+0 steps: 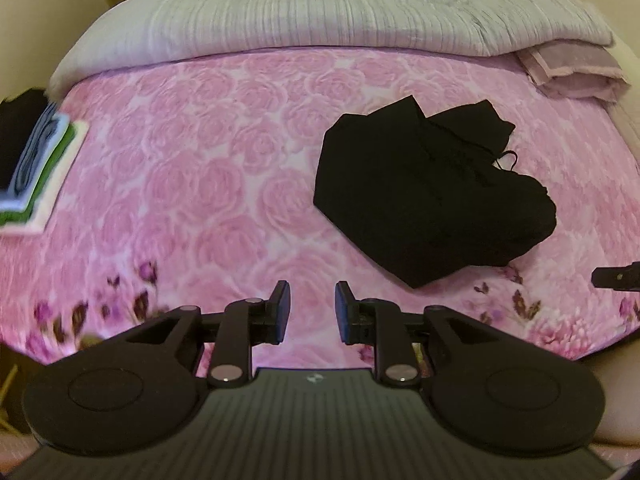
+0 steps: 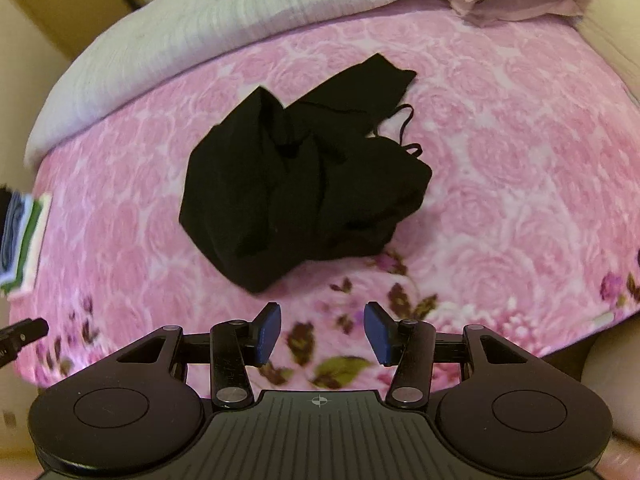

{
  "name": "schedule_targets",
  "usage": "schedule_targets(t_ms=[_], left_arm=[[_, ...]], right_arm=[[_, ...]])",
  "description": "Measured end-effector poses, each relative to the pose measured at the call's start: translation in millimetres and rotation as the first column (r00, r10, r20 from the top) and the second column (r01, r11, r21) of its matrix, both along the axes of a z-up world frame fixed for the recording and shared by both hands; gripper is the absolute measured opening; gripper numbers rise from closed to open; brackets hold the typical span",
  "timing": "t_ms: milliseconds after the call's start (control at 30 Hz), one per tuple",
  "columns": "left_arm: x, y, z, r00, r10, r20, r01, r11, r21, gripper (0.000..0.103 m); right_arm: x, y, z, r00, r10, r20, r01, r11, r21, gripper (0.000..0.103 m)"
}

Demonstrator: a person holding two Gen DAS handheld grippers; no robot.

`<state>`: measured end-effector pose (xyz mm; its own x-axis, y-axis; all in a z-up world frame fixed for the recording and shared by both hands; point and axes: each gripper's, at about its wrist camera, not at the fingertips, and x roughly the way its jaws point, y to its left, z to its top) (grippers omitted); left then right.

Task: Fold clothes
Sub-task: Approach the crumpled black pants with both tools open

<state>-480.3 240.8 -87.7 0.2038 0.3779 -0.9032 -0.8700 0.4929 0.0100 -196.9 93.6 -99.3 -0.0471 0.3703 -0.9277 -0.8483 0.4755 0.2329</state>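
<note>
Black garment [image 2: 304, 188] lies bunched in a loose heap on the pink bedspread [image 1: 192, 168], right of centre in the left view, ahead of both grippers and touching neither. A thin cord loop [image 2: 404, 120] sticks out on its far right side.

Left gripper [image 1: 313, 309]: fingers apart, nothing between them. Right gripper [image 2: 322, 333]: fingers spread wider, also empty.

Handling estimate: soft, limp, light cloth; it should sag and drape when lifted, with no stiffness to hold a crease. Best holds look like the far pointed corner [image 1: 412, 102] or a clear outer edge, not the cord.

Hard to read: black folds merge, so garment type, seams and layers cannot be made out. A folded stack [image 1: 44, 160] is cut off at the left edge.
</note>
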Motion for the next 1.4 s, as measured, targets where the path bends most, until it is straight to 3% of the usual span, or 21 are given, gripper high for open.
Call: schedule_targets(t_ms=[167,500,667,967,1133,1400], left_arm=[[-3,35,-16,0.996,-0.094,-0.01,0.093,0.995,-0.017,0.02],[10,66,-50,0.989,-0.143,-0.025,0.139,0.984,-0.112,0.02],[17,74,-54,0.993,-0.119,-0.025,0.115,0.986,-0.122,0.021],[29,86,-61,0.998,0.02,-0.057,-0.027,0.992,-0.126,0.022],[41,88,-70,0.995,0.093,-0.036,-0.097,0.985,-0.14,0.023],[51,109,-101,0.995,0.096,-0.035,-0.101,0.978,-0.183,0.023]], right_arm=[[-4,-7,-10,0.992,-0.126,-0.002,0.125,0.991,-0.038,0.05],[-5,-19,-28,0.944,-0.329,0.01,0.328,0.938,-0.108,0.05],[4,-6,-31,0.948,-0.319,0.01,0.318,0.941,-0.112,0.05],[37,32,-47,0.974,-0.227,-0.016,0.225,0.971,-0.077,0.05],[58,54,-57,0.985,-0.169,-0.031,0.167,0.985,-0.051,0.05],[70,86,-81,0.988,-0.147,-0.046,0.145,0.989,-0.037,0.05]])
